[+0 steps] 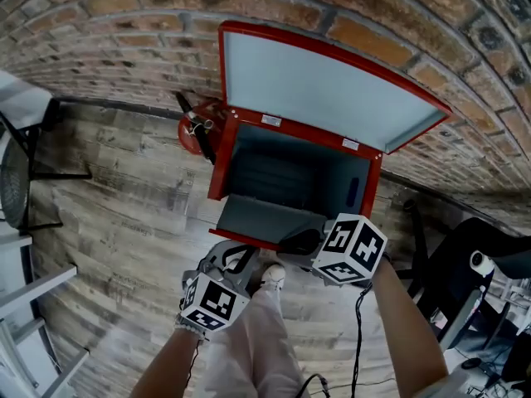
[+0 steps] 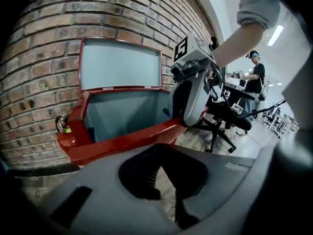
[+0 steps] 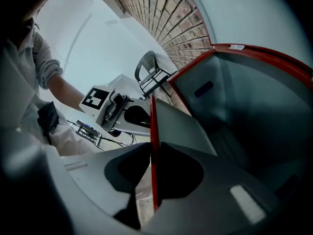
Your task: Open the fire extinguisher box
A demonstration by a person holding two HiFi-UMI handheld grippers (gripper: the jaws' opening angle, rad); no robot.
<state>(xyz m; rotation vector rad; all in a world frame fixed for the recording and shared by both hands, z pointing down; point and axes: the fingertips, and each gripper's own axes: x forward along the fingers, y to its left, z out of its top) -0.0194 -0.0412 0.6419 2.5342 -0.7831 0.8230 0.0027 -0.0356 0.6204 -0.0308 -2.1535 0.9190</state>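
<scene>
The red fire extinguisher box (image 1: 217,168) stands against the brick wall with its lid (image 1: 323,81) raised and its grey inside showing. Its front flap (image 1: 265,220) hangs outward and down. My right gripper (image 1: 303,243) is at the flap's right end. In the right gripper view the flap's red edge (image 3: 154,131) runs straight between the jaws of my right gripper (image 3: 155,180), which close on it. My left gripper (image 1: 241,259) hovers just in front of the flap. In its own view my left gripper (image 2: 164,180) has a narrow gap with only floor behind it.
A red extinguisher (image 1: 195,129) stands beside the box on its left. A black office chair (image 1: 473,264) is at the right, a fan and rack (image 1: 17,172) at the left. My shoe (image 1: 272,276) is below the flap. A person (image 2: 254,75) stands far off.
</scene>
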